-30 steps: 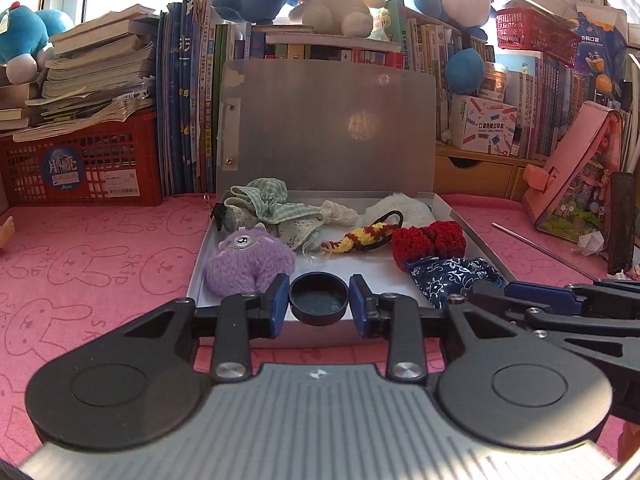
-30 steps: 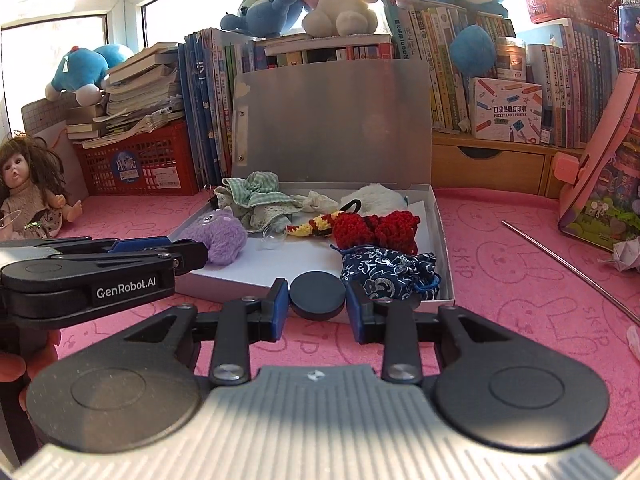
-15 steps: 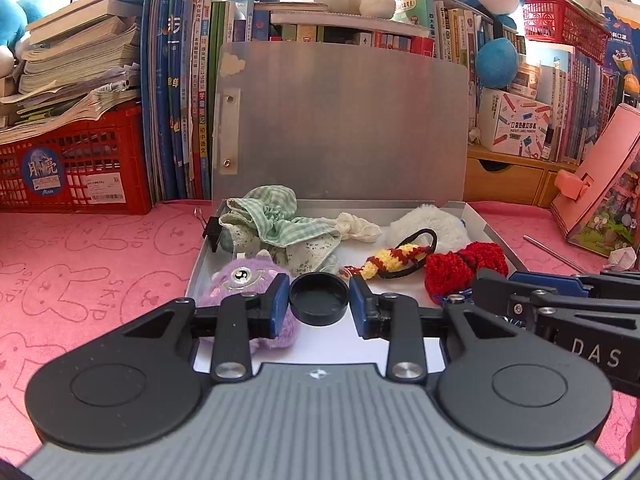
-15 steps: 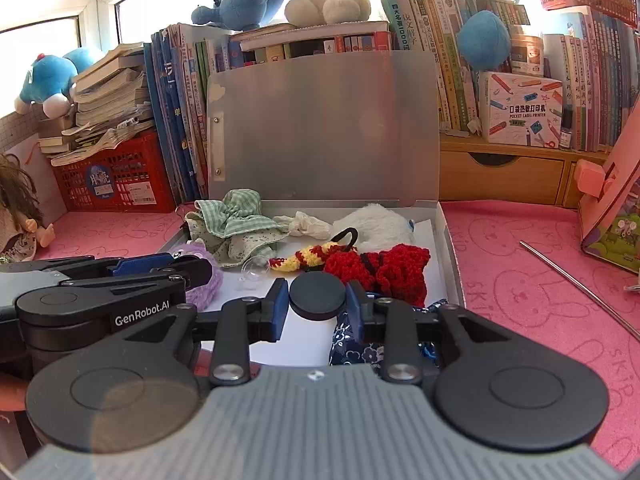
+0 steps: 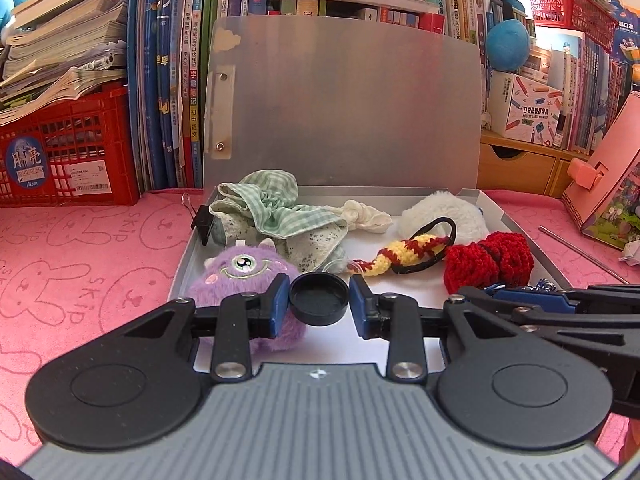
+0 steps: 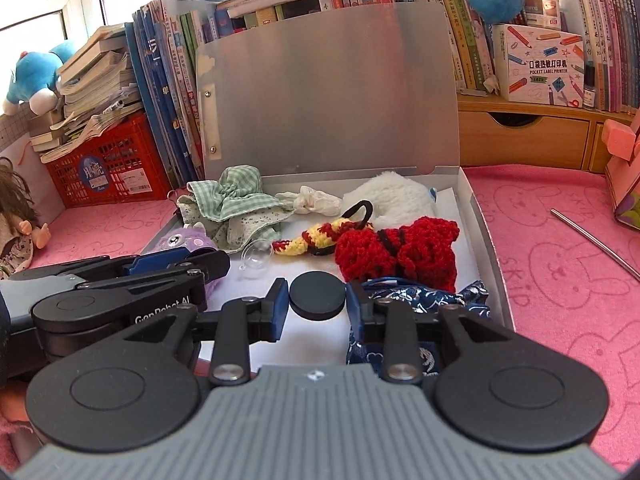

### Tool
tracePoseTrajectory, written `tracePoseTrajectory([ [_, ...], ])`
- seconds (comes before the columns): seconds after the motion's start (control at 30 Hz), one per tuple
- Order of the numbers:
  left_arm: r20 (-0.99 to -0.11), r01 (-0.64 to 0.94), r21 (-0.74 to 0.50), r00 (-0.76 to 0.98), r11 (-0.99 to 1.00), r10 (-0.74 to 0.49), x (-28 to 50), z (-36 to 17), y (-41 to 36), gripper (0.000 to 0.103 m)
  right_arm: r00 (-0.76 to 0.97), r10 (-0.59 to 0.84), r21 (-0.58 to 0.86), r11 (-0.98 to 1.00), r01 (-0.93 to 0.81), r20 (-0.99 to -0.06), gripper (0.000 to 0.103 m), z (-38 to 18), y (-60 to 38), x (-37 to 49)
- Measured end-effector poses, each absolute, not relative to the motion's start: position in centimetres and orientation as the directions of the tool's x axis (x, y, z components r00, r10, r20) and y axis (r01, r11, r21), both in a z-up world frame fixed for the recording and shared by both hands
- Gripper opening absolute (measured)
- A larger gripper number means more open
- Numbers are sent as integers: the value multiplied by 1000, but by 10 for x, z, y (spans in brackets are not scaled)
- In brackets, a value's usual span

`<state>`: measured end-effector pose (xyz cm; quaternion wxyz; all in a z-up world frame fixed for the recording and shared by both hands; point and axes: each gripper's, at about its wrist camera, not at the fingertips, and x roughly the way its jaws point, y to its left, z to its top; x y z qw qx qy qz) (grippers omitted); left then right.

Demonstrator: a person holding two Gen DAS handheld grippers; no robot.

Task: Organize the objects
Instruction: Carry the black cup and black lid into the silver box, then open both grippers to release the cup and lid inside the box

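A pink cloth (image 5: 80, 248) printed with rabbit outlines covered the surface, and behind it a wall of upright books (image 5: 172, 80) stood under bright windows, with blue and white plush toys (image 6: 36, 76) perched on and beside the stacks. A red plastic crate (image 5: 68, 152) held loose magazines at the left, a wooden drawer unit (image 6: 524, 136) sat at the right, and a label-printer box (image 6: 536, 64) rested on top of it. A grey shallow box (image 5: 516, 220) lay open in the middle of the cloth, its lid (image 5: 344, 108) standing upright against the books. Inside lay a green checked cloth (image 5: 272, 208), a white furry toy (image 5: 440, 212), a red crochet piece (image 5: 488, 264), a purple one-eyed plush (image 5: 240, 276), a blue patterned pouch (image 6: 416, 300) and a yellow-and-red crochet band (image 5: 408, 252). A thin metal rod (image 6: 592, 240) lay on the cloth to the right. A doll (image 6: 20, 220) sat at the far left edge. The left gripper (image 5: 319, 300) was closed on a black round cap (image 5: 319, 298), hollow side up, above the box's near end. The right gripper (image 6: 317, 296) likewise clamped a black round disc (image 6: 317, 295), possibly a matching lid, over the pouch's edge.
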<state>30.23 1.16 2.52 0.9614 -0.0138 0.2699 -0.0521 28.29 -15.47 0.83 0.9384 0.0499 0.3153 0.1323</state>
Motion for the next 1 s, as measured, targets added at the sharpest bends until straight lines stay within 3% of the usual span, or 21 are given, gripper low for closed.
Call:
tracePoseTrajectory([
  [0.4,-508,109,-43,854,993,-116,300,24,10,40,761,273,163,962,-219,-588,41,2,-154,284],
  [0.77,-492,68,-41,867,997,-80,288,33,16,82,796,243,116,970,-215,-554,62,12,-158,268],
  [1.0,-466,43,0,884,999,-38,274,41,12,93,819,215,99,976,-192,-532,74,16,-163,256],
])
